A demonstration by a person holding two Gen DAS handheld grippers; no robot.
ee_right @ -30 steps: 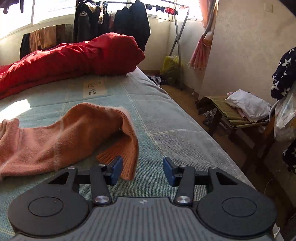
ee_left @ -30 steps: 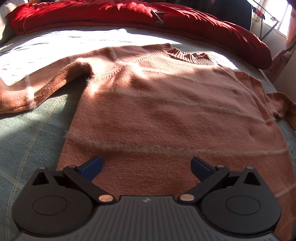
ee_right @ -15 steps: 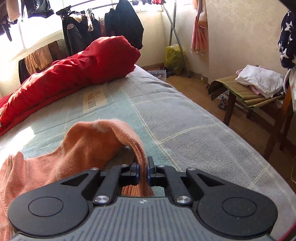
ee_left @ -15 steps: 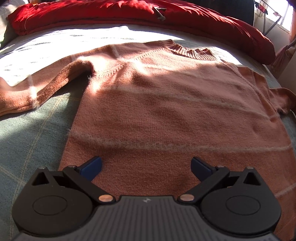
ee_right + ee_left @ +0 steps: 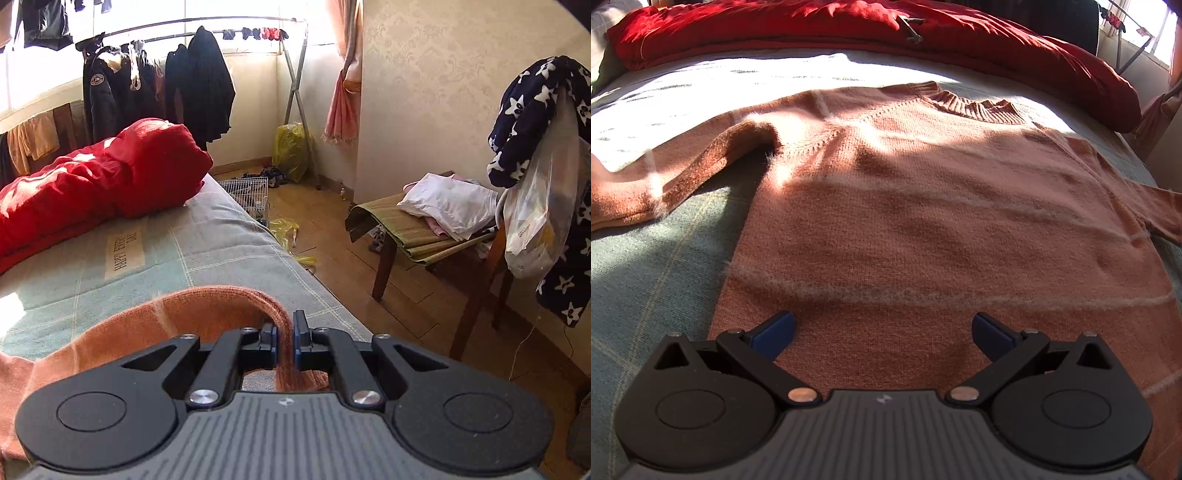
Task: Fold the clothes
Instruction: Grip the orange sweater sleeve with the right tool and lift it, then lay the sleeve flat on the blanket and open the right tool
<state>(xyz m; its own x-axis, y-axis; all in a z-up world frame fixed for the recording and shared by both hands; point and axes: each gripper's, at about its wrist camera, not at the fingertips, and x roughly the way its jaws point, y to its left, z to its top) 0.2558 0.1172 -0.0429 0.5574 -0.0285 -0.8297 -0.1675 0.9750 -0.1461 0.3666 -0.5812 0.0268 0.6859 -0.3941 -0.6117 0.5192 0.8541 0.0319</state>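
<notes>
An orange knitted sweater lies spread face up across the middle of the bed, its ribbed collar toward the far edge, where a red duvet is bunched along the mattress. One sleeve trails off toward the bed's left edge; the other reaches toward the right edge, the side beside the wooden floor and the chair piled with laundry.

The right gripper has its jaws pinched down tight on the ribbed cuff of that right-hand sleeve, and the knit arches up in a loop from the bedcover to the pads. The left gripper hangs over the lower part of the sweater's body, near the hem, with its jaws spread wide and nothing between them; whether its fingertips touch the knit I cannot tell.

This looks like the opening of the fold: the right sleeve is caught and raised, ready to be laid in. To my eye the next move calls for carrying that cuff across toward the middle of the body, keeping the sleeve clear of the bedcover so it does not drag or twist, then setting it down flat over the chest. The idle left gripper could steady the body meanwhile. The fuzzy knit will likely cling and bunch, so a high carry seems wise.
</notes>
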